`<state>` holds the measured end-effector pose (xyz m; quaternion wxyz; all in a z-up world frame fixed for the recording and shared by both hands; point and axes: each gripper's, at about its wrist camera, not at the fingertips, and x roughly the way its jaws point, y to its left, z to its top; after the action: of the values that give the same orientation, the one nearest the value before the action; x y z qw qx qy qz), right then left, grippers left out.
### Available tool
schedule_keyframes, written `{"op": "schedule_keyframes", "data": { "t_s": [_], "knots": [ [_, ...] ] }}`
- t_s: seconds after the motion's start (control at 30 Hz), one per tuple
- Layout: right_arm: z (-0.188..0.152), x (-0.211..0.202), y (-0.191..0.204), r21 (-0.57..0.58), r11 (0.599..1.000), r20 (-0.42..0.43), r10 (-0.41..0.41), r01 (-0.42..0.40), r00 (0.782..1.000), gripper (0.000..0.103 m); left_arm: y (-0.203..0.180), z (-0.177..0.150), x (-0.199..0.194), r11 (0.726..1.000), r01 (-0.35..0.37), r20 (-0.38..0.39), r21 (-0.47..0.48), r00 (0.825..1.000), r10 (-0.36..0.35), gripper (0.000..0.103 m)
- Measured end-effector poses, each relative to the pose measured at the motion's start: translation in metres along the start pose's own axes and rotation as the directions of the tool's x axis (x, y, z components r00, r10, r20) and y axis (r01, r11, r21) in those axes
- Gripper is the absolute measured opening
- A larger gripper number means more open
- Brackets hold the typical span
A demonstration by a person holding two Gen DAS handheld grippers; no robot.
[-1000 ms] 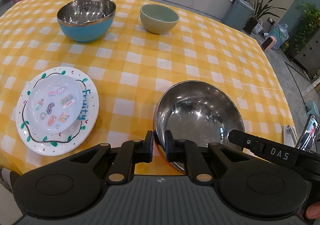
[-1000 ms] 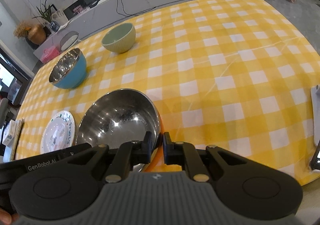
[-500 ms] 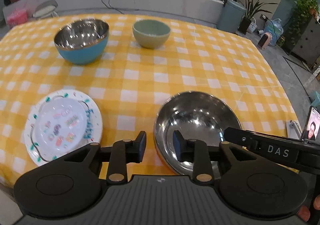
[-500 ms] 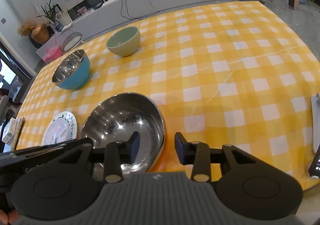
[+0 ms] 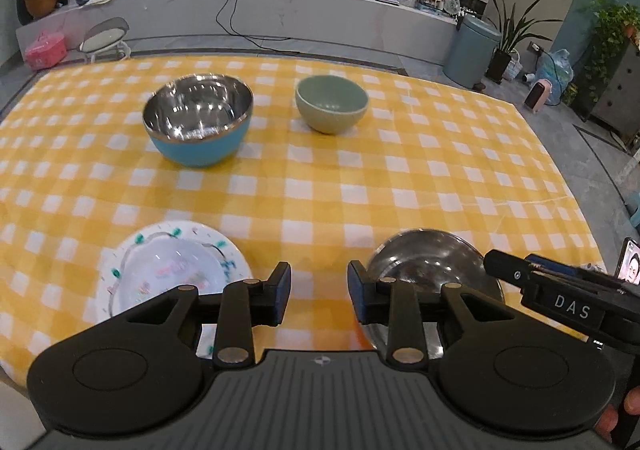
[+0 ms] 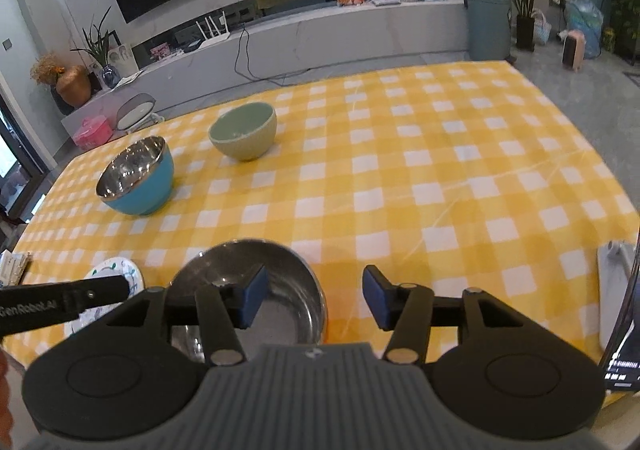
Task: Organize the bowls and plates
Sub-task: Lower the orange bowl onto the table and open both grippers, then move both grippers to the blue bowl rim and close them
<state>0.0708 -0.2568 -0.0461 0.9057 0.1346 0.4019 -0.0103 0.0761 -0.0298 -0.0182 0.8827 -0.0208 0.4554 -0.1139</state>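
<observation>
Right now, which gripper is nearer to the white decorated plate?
Left. The left gripper hangs open just right of the plate; the right gripper is open beyond the steel bowl, farther away.

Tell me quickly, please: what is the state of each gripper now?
Left gripper: open, holding nothing, above the near table edge between the plate and the steel bowl.
Right gripper: open, holding nothing.

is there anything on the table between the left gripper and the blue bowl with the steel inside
Nothing visible does. In the left wrist view, only bare checkered tablecloth lies between the open left gripper and the blue bowl. The decorated plate sits off to the left and the steel bowl off to the right.
</observation>
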Motion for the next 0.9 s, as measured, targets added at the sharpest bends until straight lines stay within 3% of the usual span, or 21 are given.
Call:
{"op": "schedule_keyframes", "data": {
  "t_s": [0.2,0.37,0.7,0.9],
  "knots": [
    [0.015,0.003,0.019,-0.026,1.0,0.019,0.012,-0.011,1.0,0.057,0.021,0.017,-0.001,1.0,0.026,-0.029,-0.004,0.999,-0.026,0.036],
    [0.027,0.015,0.044,-0.08,0.997,0.003,0.015,-0.015,1.0,0.067,0.044,0.036,0.0,1.0,0.016,-0.026,-0.009,1.0,-0.016,0.036],
    [0.058,0.056,0.102,-0.19,0.979,-0.071,0.055,-0.068,0.996,0.071,0.081,0.068,0.014,0.988,-0.097,-0.027,0.122,0.995,0.101,0.036],
    [0.079,0.084,0.138,-0.244,0.966,-0.091,0.068,-0.088,0.994,0.071,0.101,0.089,0.033,0.981,-0.127,-0.026,0.147,0.991,0.132,0.036]
  ]
}}
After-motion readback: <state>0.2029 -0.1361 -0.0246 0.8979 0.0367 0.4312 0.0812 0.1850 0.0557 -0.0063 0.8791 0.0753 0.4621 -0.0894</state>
